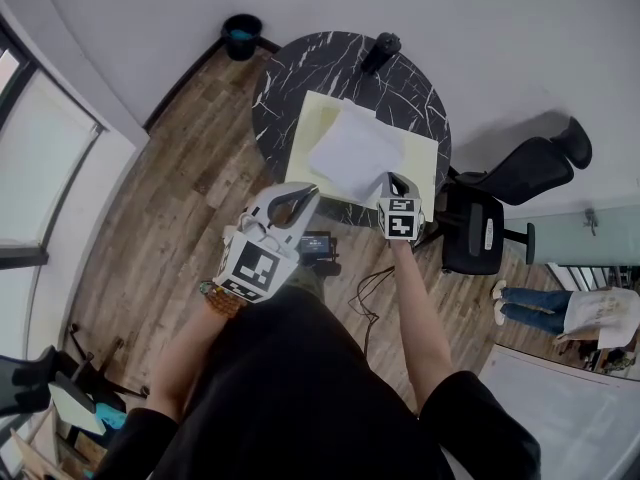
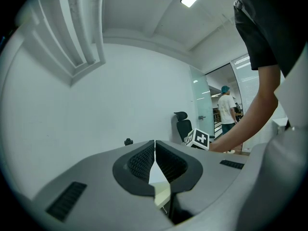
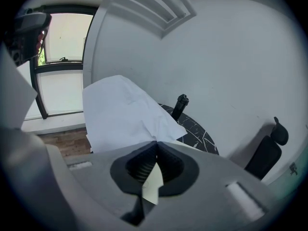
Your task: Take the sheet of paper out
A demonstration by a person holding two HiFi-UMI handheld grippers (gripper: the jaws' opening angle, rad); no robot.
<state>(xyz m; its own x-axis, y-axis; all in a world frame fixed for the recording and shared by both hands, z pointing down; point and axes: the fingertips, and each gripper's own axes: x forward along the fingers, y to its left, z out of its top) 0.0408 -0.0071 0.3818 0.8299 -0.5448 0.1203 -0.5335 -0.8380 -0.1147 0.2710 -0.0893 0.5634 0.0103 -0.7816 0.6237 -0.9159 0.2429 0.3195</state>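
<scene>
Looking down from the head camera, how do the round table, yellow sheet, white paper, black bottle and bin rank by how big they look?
1. round table
2. yellow sheet
3. white paper
4. black bottle and bin: these look about alike, and the bin stands lower, on the floor, so I leave them unranked.

I could read no writing, brand, number or sign anywhere in the room. The closest thing was the black-and-white square markers on the left gripper's cube (image 1: 255,268) and the right gripper's cube (image 1: 401,218). Those were only block patterns, with no letters or digits.
</scene>
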